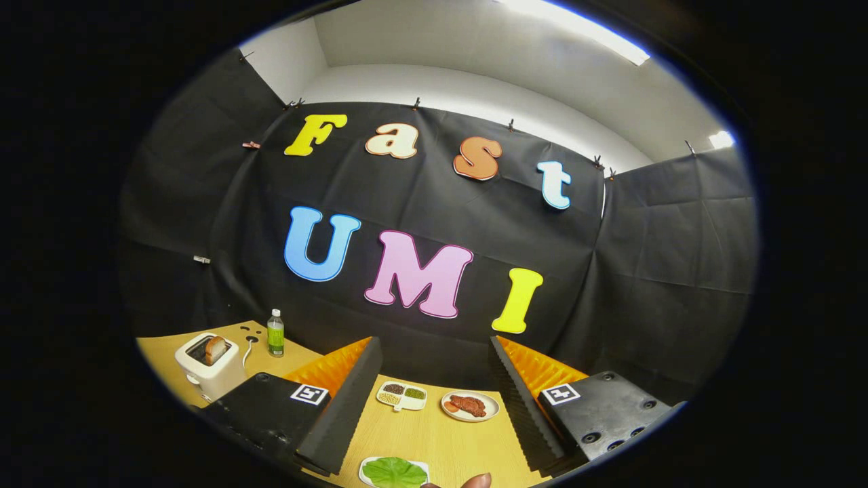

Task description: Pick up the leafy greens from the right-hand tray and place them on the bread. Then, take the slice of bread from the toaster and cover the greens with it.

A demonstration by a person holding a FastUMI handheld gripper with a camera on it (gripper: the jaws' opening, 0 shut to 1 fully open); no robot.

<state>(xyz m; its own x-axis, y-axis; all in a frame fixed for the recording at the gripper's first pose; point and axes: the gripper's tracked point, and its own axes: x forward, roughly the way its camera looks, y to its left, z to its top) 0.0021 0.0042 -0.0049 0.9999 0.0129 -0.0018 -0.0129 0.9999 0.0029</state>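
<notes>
Hovering above the table point(434, 434), the gripper point(434, 407) has its fingers spread wide, holding nothing. Leafy greens point(393, 472) lie on a white tray point(364, 468) between and below the fingers. Probably light, floppy, easily torn; pinch a leaf edge gently. Bread point(215, 349) stands in the toaster point(207, 369).
</notes>
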